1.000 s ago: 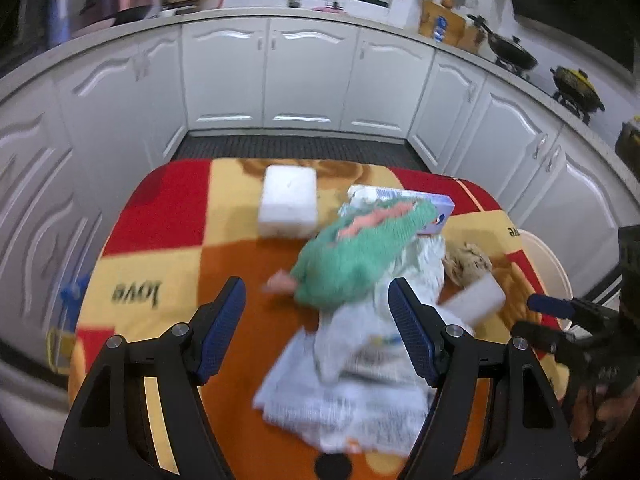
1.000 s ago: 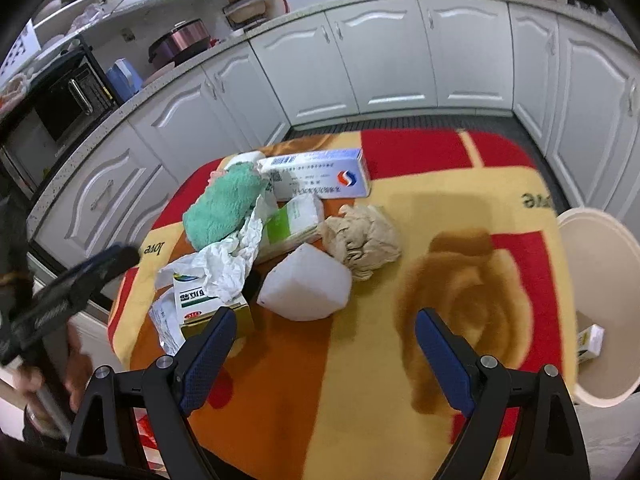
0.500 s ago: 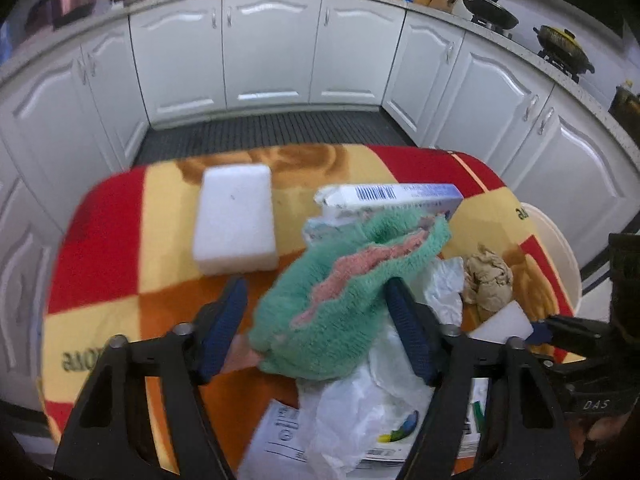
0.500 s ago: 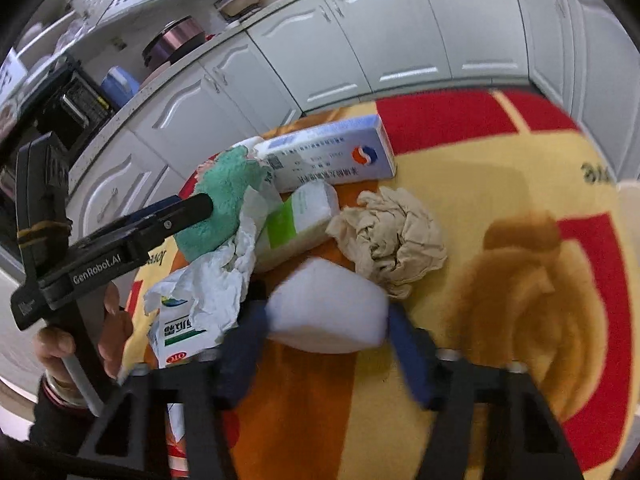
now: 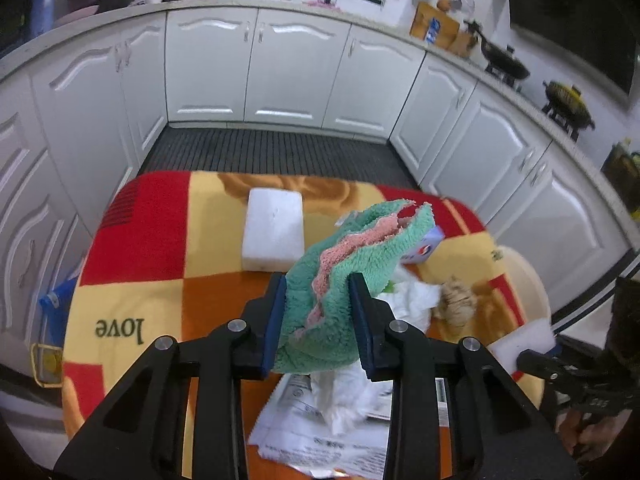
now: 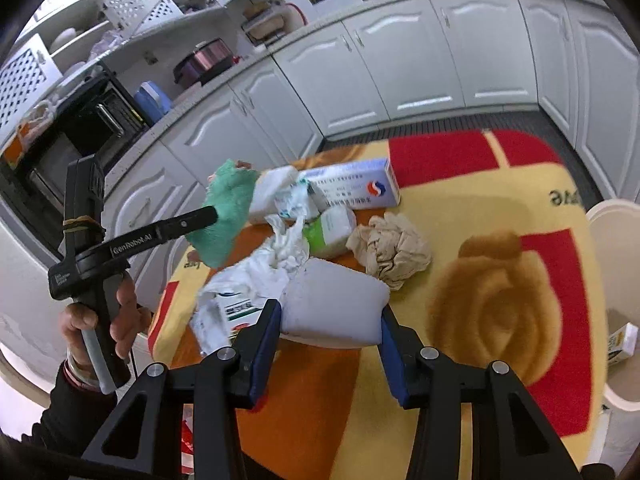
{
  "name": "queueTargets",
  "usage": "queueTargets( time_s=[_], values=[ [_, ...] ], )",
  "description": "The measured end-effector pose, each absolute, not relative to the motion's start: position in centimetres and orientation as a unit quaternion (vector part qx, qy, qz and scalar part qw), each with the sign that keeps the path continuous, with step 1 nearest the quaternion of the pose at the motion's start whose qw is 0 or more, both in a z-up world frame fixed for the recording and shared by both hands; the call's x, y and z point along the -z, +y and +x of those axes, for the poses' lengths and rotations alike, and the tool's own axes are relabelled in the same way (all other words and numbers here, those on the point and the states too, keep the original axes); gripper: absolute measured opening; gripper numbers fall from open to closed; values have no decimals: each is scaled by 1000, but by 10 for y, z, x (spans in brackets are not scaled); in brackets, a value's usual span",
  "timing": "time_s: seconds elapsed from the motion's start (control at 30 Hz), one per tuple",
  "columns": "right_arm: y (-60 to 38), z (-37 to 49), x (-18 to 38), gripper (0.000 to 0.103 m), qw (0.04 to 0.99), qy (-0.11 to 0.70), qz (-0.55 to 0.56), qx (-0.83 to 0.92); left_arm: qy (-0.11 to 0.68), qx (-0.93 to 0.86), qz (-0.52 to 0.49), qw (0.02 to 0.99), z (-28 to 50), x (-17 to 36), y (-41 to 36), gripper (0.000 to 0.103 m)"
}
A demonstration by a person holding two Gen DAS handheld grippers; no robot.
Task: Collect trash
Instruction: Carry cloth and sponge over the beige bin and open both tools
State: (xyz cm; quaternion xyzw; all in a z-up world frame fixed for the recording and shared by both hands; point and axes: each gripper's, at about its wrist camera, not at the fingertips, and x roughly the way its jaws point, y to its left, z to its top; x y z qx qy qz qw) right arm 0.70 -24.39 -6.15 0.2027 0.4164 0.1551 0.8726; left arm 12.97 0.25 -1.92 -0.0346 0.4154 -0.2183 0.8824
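Note:
My left gripper (image 5: 320, 312) is shut on a green and pink cloth (image 5: 352, 264) and holds it lifted above the table; the cloth also shows in the right wrist view (image 6: 226, 212). My right gripper (image 6: 330, 332) is shut on a white foam block (image 6: 332, 308) just above the table. On the table lie a crumpled brown paper ball (image 6: 390, 250), crumpled white paper (image 6: 276, 256), a blue and white box (image 6: 356, 188) and a green and white packet (image 6: 332, 230).
A second white foam block (image 5: 274, 228) lies at the far middle of the red, yellow and orange tablecloth (image 5: 132, 280). A cream bin (image 6: 616, 300) with a small box inside stands at the table's right. White kitchen cabinets (image 5: 280, 68) curve around behind.
My left gripper closed on the green cloth and lifted it off the pile. My right gripper moved in, closed on the white foam block and raised it slightly.

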Motion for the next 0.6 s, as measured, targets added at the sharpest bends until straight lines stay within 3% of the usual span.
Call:
queueTargets(
  time_s=[0.6],
  values=[
    [-302,-41,42,45,896,382,204,-95,384,290,-5,877,50,-18,-96,29]
  ],
)
